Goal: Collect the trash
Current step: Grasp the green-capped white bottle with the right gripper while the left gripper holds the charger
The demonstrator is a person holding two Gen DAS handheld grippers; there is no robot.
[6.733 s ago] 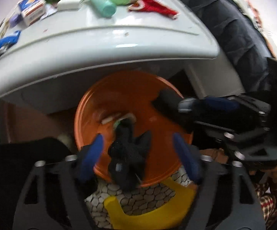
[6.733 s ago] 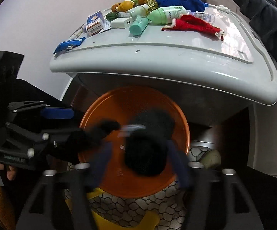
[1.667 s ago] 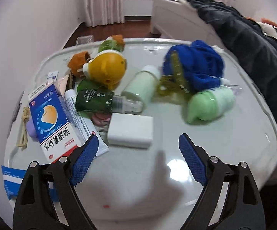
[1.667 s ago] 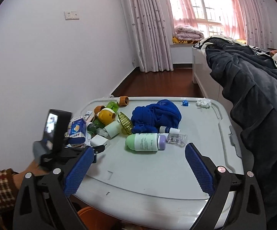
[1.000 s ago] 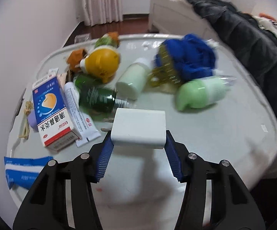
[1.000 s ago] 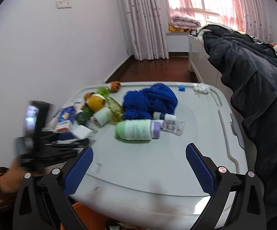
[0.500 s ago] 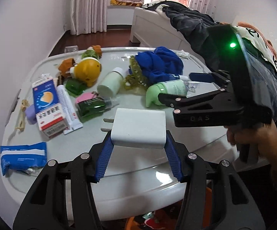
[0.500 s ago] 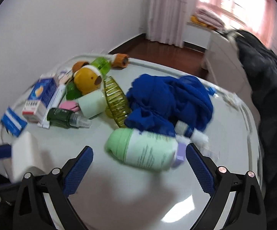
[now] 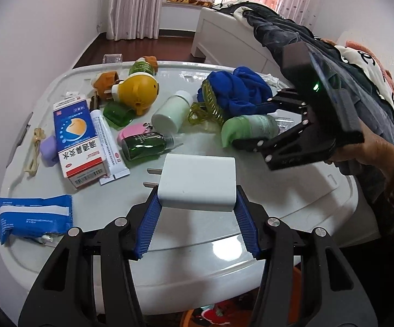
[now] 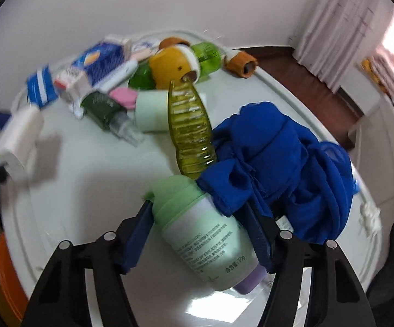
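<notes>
My left gripper (image 9: 197, 229) is shut on a white charger plug (image 9: 198, 181) and holds it above the near part of the white lid (image 9: 292, 199). The plug also shows at the left of the right wrist view (image 10: 17, 136). My right gripper (image 10: 201, 234) has its blue pads on both sides of a pale green bottle (image 10: 205, 234) that lies on the lid beside a blue cloth (image 10: 278, 163). In the left wrist view the right gripper (image 9: 254, 136) reaches the green bottle (image 9: 248, 130) from the right.
Clutter lies on the lid: a blue-white medicine box (image 9: 77, 139), a blue packet (image 9: 33, 215), a dark green bottle (image 9: 145, 144), a yellow toy (image 9: 139, 92), a yellow-green comb (image 10: 188, 130). An orange bin (image 10: 3, 272) sits below the lid's near edge. Dark bedding (image 9: 319, 54) lies at right.
My left gripper closed on the white plug about a second ago and lifted it back. My right gripper moved down to the green bottle and its jaws closed in around it.
</notes>
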